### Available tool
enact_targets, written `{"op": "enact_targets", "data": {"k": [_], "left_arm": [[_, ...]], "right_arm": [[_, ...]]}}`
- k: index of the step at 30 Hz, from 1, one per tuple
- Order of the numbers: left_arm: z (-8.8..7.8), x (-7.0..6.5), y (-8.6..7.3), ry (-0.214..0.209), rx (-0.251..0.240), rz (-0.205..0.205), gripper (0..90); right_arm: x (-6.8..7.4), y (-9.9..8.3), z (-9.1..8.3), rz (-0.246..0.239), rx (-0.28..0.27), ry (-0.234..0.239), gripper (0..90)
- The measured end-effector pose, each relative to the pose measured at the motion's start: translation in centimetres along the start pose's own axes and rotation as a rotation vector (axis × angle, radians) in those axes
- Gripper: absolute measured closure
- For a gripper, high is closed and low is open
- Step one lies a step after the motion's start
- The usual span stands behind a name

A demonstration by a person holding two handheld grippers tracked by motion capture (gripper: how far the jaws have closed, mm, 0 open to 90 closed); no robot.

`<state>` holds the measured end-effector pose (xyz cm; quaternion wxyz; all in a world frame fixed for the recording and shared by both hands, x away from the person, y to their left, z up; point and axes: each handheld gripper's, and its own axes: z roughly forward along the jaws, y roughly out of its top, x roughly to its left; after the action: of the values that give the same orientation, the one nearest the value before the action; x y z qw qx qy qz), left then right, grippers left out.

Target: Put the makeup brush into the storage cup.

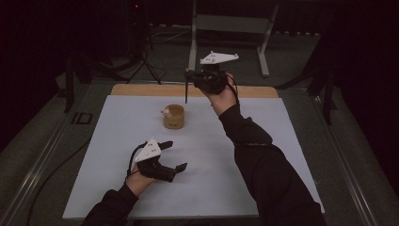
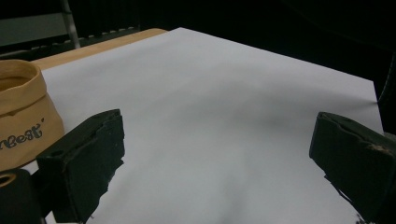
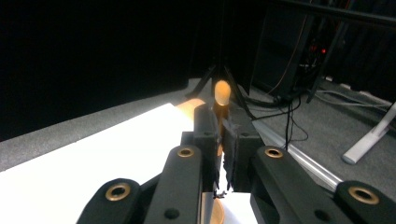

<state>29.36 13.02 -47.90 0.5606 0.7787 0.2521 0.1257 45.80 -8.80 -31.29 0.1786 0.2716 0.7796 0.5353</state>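
The right gripper [image 1: 188,84] is up over the far edge of the table [image 1: 263,155], jaws clamped tight on a thin stick [image 1: 186,92] that hangs down from them; from the right gripper view its rounded tan tip [image 3: 222,92] pokes out past the closed jaws. What the stick is exactly, I can't tell. The bag [image 1: 173,116], a small tan pouch with its mouth open and something pale at its near-left rim, stands on the white sheet [image 1: 141,122] toward the far middle of the table, just near-left of that stick. The left gripper [image 1: 176,155] rests low near the near-left corner, jaws spread wide, nothing between them. My read: the stick is in hand and lifted, but not yet in the bag. Carrying it over the mouth and lowering it in looks to be what's left.
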Motion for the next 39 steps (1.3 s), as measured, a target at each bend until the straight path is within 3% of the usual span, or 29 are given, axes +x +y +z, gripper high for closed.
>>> {"op": "enact_targets", "data": {"k": [16, 32, 39], "left_arm": [[-0.2, -0.1, -0.2, -0.009, 0.013, 0.011, 4.4], [-0.2, 0.0, -0.4, -0.020, 0.019, 0.011, 4.2], [-0.2, 0.0, -0.4, -0.019, 0.018, 0.010, 4.2]], "right_arm": [[-0.5, -2.1, 5.0, 0.037, 0.059, -0.007, 84.6], [0.2, -4.1, 7.8, 0.022, 0.133, -0.005, 84.7], [0.3, -4.9, 8.4, 0.052, 0.161, 0.011, 84.6]]}}
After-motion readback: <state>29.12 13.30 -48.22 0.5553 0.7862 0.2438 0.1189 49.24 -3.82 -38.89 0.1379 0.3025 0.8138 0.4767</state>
